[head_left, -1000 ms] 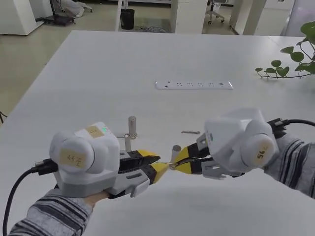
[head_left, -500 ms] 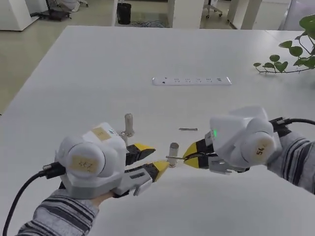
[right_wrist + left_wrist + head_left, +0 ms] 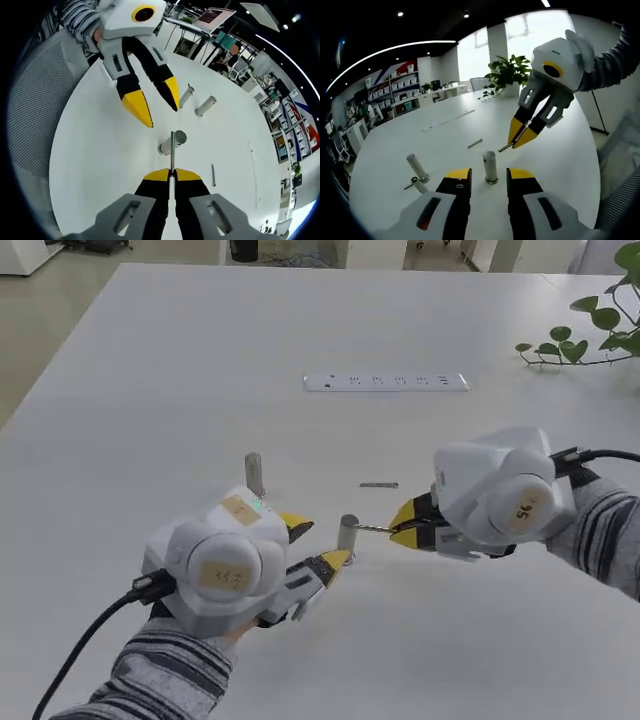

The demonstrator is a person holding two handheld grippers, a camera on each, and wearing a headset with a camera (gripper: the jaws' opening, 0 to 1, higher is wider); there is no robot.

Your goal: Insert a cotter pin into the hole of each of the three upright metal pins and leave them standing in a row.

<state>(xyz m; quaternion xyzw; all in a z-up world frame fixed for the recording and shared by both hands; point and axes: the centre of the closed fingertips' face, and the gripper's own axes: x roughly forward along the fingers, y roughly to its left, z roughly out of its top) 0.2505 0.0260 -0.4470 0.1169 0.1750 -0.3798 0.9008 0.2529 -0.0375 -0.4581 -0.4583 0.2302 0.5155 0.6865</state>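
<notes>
The white bench (image 3: pixel 150 390) spreads out under both of your hands. Your left gripper (image 3: pixel 322 542) sits low at the near edge with its yellow-tipped fingers (image 3: pixel 457 175) spread wide, holding nothing. Your right gripper (image 3: pixel 395 530) faces it from the other side, with its fingers (image 3: pixel 159 175) pinched narrow on a cotter pin. A white power strip (image 3: pixel 386 383) lies flat farther back on the bench, well apart from the work. The nearest metal pin (image 3: pixel 347 536) stands upright between the two grippers, just ahead of the gap in your left fingers in the left gripper view (image 3: pixel 490 166). A second metal pin (image 3: pixel 254 472) stands upright behind your left gripper. The held cotter pin (image 3: pixel 172 150) points straight out from your right fingers, and its tip reaches the top part of the nearest metal pin; you cannot tell whether it sits in the hole. A loose cotter pin (image 3: pixel 379 484) lies flat on the bench beyond your right gripper.
</notes>
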